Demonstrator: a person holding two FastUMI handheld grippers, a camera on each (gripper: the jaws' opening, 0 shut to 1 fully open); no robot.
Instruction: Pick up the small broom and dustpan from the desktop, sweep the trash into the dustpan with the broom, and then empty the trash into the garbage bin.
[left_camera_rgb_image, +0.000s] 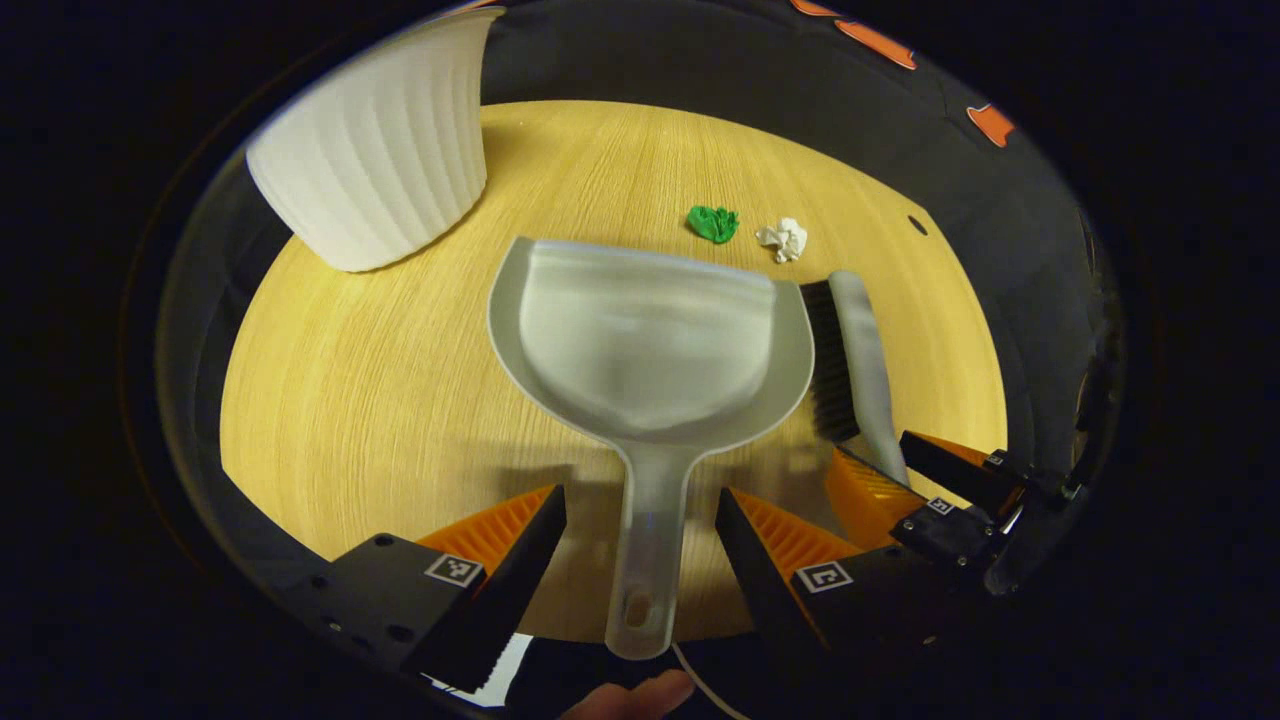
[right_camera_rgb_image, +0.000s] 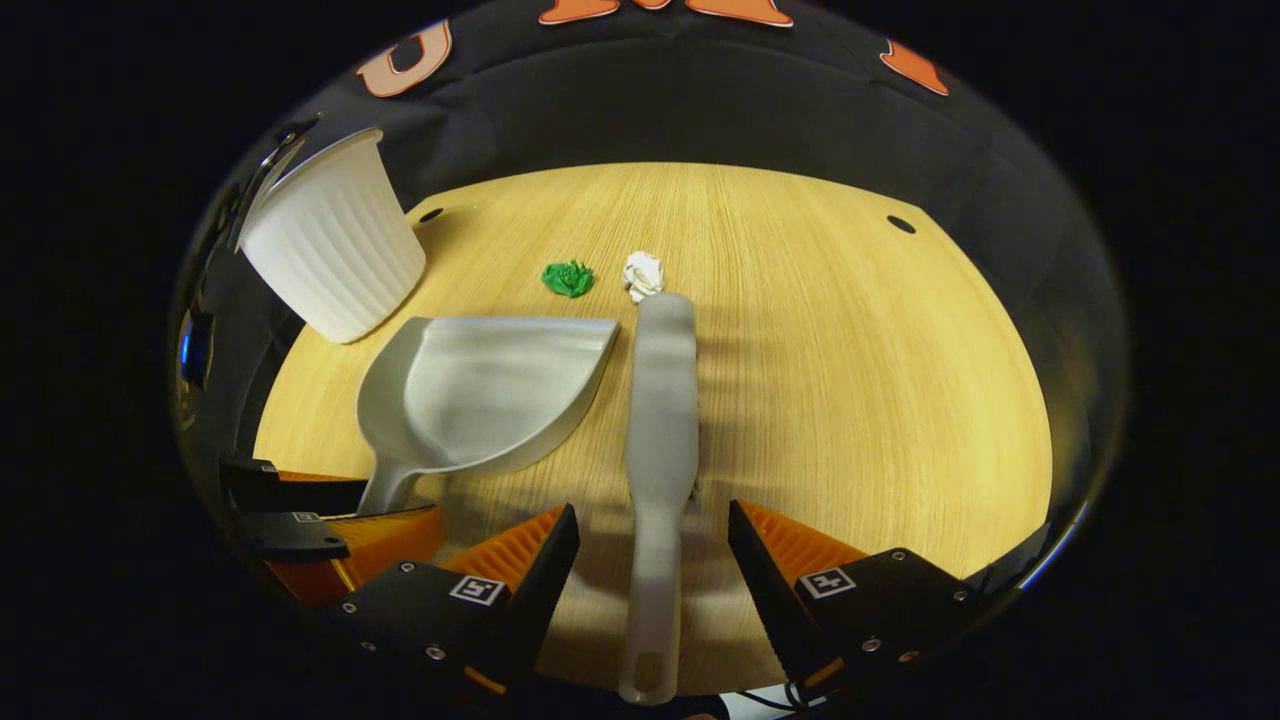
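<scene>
While the dustpan (left_camera_rgb_image: 650, 350) lies flat on the wooden table (left_camera_rgb_image: 400, 400) in the left gripper view, the left hand-held gripper (left_camera_rgb_image: 640, 545) stands wide open astride its handle, touching nothing; the white bin (left_camera_rgb_image: 375, 150) sits far left, green (left_camera_rgb_image: 713, 223) and white scraps (left_camera_rgb_image: 783, 239) beyond. Seen in the right gripper view, the right hand-held gripper (right_camera_rgb_image: 653, 555) gapes equally around the broom (right_camera_rgb_image: 660, 420) handle, dustpan (right_camera_rgb_image: 480, 390) just left.

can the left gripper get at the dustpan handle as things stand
Probably yes. The left gripper is open with the dustpan handle lying between its fingers, nothing across it. The broom lies off to one side, with the right gripper at its handle.
</scene>
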